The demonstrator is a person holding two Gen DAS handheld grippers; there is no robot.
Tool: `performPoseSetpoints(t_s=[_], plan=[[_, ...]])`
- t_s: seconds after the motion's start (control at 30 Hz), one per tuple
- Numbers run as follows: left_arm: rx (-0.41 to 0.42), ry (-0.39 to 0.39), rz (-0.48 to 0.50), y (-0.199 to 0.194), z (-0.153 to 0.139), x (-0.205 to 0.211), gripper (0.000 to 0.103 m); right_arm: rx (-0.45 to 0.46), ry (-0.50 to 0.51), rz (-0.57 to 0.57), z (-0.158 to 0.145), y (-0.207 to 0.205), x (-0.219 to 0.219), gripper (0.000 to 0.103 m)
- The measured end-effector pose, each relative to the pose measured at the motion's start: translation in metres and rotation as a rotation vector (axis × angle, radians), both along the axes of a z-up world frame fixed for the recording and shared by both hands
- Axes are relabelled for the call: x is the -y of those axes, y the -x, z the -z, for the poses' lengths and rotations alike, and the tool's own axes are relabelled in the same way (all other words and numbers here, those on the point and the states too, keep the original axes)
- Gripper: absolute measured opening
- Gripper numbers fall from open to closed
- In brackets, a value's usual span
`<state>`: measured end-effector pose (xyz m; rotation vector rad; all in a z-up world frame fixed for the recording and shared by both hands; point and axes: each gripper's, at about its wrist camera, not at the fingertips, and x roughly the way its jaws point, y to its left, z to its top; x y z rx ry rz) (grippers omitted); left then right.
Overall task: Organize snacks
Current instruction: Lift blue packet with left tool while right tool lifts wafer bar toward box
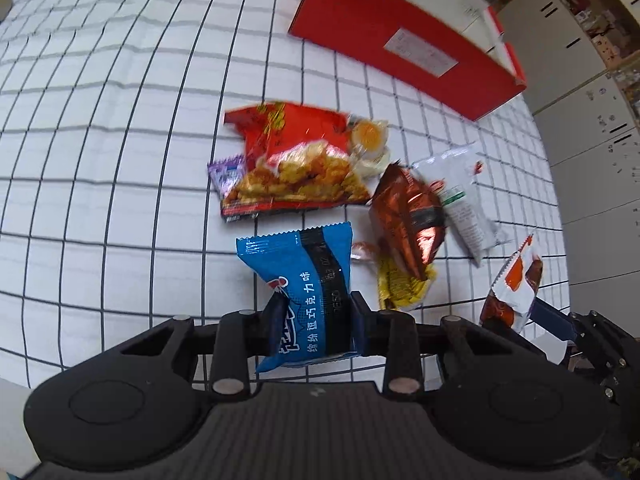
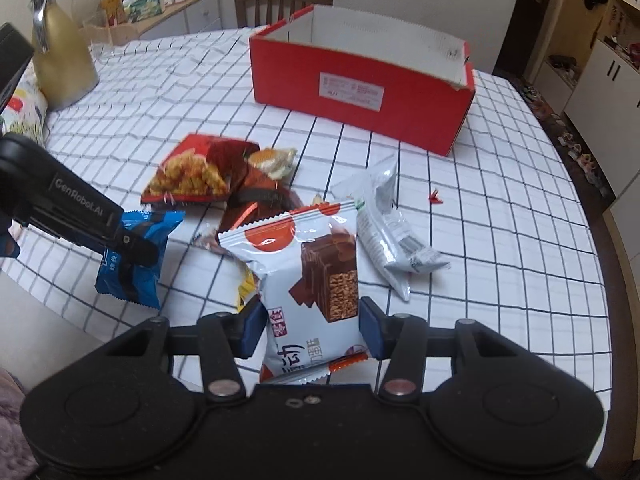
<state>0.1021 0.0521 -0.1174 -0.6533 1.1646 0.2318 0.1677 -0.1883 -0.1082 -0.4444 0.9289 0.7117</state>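
Observation:
My left gripper (image 1: 316,304) is shut on a blue snack packet (image 1: 304,272), held just above the checked tablecloth (image 1: 120,160). In the right wrist view that blue packet (image 2: 136,256) hangs at the left. My right gripper (image 2: 312,320) is shut on a white wafer packet (image 2: 308,256) printed with a chocolate bar, also lifted off the cloth. Beyond them lies a pile: a red crisps bag (image 1: 296,160), a copper foil packet (image 1: 408,212), a yellow packet (image 1: 400,284) and a grey-white packet (image 2: 392,232). An open red box (image 2: 360,88) stands behind the pile.
A gold jug (image 2: 60,64) stands at the table's far left, and a wooden chair (image 2: 280,0) sits behind the red box. A small red scrap (image 2: 435,197) lies on the cloth right of the pile. The round table's edge curves along the right.

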Motion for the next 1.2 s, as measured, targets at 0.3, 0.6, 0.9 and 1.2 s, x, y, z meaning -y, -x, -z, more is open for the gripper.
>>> performPoseSetpoints(t_s=[0.3,0.6,0.9,1.2], plan=[[0.110,-0.046,0.037,-0.009,-0.041,0.005,0.033,0.041,-0.061,0.024,-0.039,-0.008,-0.005,0.048],[0.166,-0.085,0.067,-0.043,-0.069,0.004,0.033,0.043,-0.098,0.045,-0.070,-0.043,-0.009,0.049],[0.233,-0.145,0.092,-0.090,-0.104,0.002,0.033,0.096,-0.125,0.041,-0.095,-0.079,-0.022,0.049],[0.260,-0.232,0.119,-0.150,-0.121,-0.003,0.033,0.134,-0.115,0.054,-0.100,-0.128,-0.041,0.049]])
